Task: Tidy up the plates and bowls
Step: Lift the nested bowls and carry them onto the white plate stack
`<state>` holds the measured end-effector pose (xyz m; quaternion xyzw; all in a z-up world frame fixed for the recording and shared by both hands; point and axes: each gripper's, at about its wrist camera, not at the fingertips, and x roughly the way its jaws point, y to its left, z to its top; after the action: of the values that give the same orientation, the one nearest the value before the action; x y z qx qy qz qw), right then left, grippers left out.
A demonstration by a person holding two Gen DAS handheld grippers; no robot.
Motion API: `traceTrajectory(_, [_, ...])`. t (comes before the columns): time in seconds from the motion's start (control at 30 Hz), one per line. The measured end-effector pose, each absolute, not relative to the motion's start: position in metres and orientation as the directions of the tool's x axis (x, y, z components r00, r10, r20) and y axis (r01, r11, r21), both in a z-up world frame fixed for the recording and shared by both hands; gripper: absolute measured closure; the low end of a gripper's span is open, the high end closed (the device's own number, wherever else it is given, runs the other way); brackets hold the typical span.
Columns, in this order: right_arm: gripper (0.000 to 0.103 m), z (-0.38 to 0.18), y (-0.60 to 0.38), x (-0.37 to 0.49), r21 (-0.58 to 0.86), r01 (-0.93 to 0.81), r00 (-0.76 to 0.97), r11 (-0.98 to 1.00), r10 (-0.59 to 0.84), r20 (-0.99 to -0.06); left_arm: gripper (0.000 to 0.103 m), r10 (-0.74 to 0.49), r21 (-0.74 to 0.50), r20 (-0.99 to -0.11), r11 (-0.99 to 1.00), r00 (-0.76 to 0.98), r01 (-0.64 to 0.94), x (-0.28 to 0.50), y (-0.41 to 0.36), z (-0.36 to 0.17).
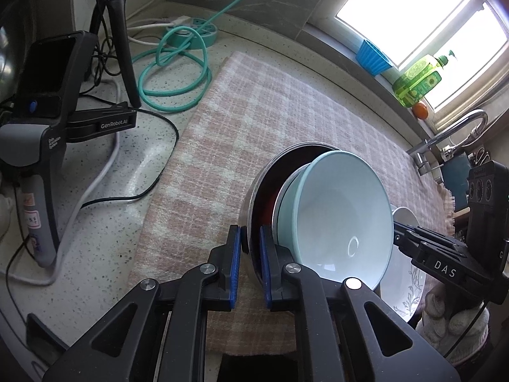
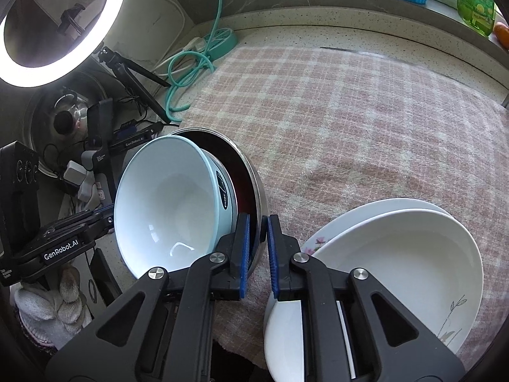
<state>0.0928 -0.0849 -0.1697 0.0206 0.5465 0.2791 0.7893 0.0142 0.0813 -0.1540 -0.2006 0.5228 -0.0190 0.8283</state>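
A steel bowl [image 1: 254,191] with a dark red inside carries a light blue bowl [image 1: 343,210] nested in it, above the checked cloth. My left gripper [image 1: 250,254] is shut on the steel rim at the near side. From the right, my right gripper [image 1: 396,235] reaches in behind the blue bowl. In the right wrist view, my right gripper [image 2: 257,242] is shut on the opposite rim of the steel bowl [image 2: 251,172]. The blue bowl [image 2: 168,197] hides the tips of my left gripper [image 2: 109,219]. White plates [image 2: 397,254] are stacked just right of it, the lower one flowered.
A pink checked cloth [image 1: 254,111] covers the speckled counter. A teal hose [image 1: 175,63], power strip, tripod and a docked spare gripper [image 1: 47,111] crowd the left. A ring light [image 2: 63,25] hangs at upper left. Faucet [image 1: 458,130], soap bottle [image 1: 416,79] and blue cup [image 1: 372,52] line the window side.
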Motion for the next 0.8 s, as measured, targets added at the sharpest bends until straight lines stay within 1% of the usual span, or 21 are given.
traceTrajectory(0.2, [0.092,-0.156,-0.096,0.091,0.353,-0.400,0.269,0.846,0.476,-0.837,0.094,-0.240,-0.354,-0.846,0.920,0.476,-0.166,0.015,0.076,-0.138])
traceTrajectory(0.37, [0.092,-0.137,-0.116,0.086,0.366,-0.386,0.297,0.847,0.490,-0.820,0.094,-0.242,-0.349,-0.827,0.929,0.507,-0.126,0.017,0.064,-0.117])
traceTrajectory(0.6, [0.092,-0.111,-0.153,0.077,0.365,-0.359,0.346,0.859,0.486,-0.803,0.094,-0.285,-0.370,-0.804,0.927,0.521,-0.064,0.019,0.036,-0.099])
traceTrajectory(0.8, [0.091,-0.107,-0.192,0.068,0.358,-0.311,0.363,0.880,0.458,-0.811,0.094,-0.331,-0.382,-0.797,0.924,0.506,0.002,0.020,0.002,-0.095])
